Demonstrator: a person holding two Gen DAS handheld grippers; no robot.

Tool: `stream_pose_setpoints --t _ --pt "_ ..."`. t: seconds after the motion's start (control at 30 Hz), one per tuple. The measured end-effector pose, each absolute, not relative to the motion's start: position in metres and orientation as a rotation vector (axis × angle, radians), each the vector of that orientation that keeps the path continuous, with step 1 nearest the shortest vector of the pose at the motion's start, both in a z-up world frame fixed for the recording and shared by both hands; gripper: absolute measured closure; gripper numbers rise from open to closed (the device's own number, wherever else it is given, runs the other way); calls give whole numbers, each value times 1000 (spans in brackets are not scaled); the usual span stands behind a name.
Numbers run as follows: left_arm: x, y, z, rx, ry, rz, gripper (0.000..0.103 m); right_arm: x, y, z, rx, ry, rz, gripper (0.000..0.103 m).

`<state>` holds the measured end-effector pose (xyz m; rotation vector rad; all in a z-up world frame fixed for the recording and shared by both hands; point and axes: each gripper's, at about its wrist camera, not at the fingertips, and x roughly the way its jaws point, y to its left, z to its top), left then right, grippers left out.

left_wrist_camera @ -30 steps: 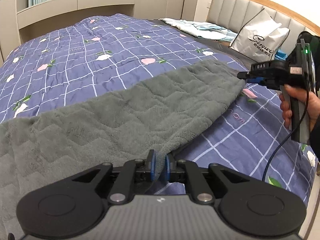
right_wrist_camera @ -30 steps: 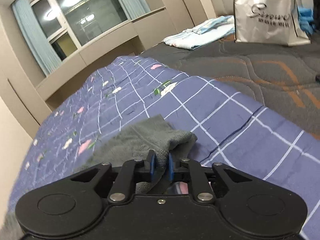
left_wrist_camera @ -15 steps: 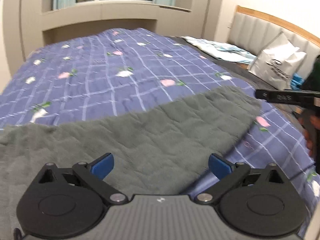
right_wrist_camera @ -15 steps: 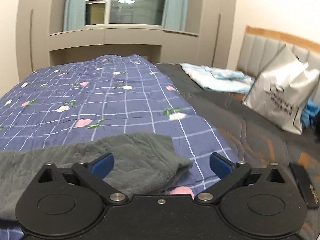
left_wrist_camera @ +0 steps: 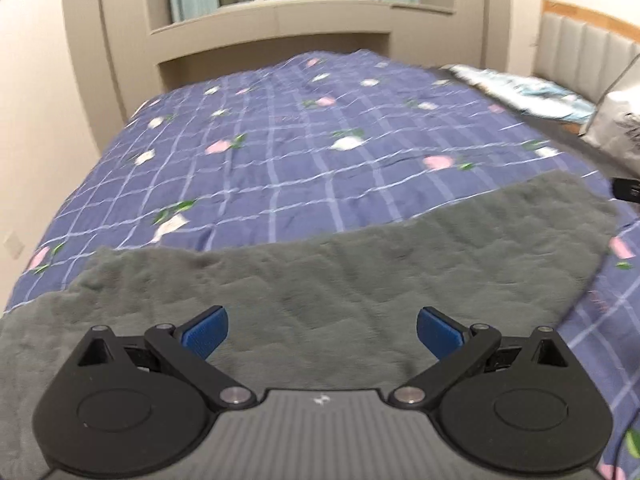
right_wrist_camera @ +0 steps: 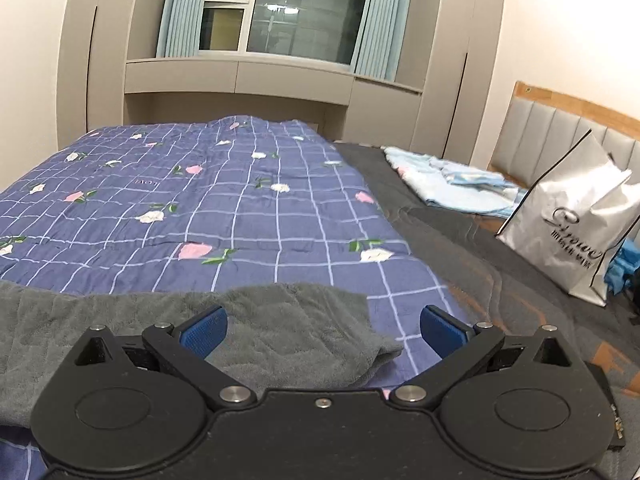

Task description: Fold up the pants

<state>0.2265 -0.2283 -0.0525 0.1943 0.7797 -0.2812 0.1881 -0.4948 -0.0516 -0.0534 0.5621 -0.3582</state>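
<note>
Pants point(left_wrist_camera: 360, 280) lie loose on the quilt point(left_wrist_camera: 280, 152) now — a second ago both my grippers were pinched shut on the grey fleece, and both have since let go. My left gripper point(left_wrist_camera: 322, 330) has its blue pads point(left_wrist_camera: 206, 330) spread wide with only flat fabric showing between them, nothing pressed. My right gripper point(right_wrist_camera: 323, 330) is the same, its pads point(right_wrist_camera: 204, 330) far apart above the end of the pants point(right_wrist_camera: 280, 328) that I was holding. Both cameras have also tipped up and back from the cloth, so I see more of the room than before

I read this as one fold or lay-down step finished: the fabric has been set down and released, and it rests as a long grey band across the near edge of the bed. I cannot tell from here how many folds are already in it. The next grab probably needs a fresh edge

The left view shows the long run of the pants, reaching to the far right end where a dark tip of my other tool point(left_wrist_camera: 628, 190) pokes in. The right view shows only that end — slightly curled over at its corner — plus the window point(right_wrist_camera: 280, 8), the pale blue laundry point(right_wrist_camera: 452, 184) and the white shopping bag point(right_wrist_camera: 568, 232) by the headboard
</note>
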Motion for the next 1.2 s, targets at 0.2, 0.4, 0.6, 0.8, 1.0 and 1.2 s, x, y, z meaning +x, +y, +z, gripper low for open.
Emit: stream_pose_setpoints --t 0.2,0.4,0.6,0.8,1.0,1.2 --pt "237 -221 -58 168 821 -254 0 188 -535 -83 174 628 -345 0" --pt "244 -219 -68 161 848 -257 0 187 -568 -109 405 730 -296 1" --pt "251 -218 -76 129 902 -261 0 198 -575 -119 488 739 -223 0" --pt "252 -219 -80 139 912 -252 0 209 -588 -128 535 678 -237 0" --pt "251 -219 -79 141 912 -253 0 215 -594 -130 582 608 -266 24" --pt "251 -219 -80 146 911 -257 0 207 -601 -135 649 572 -288 35"
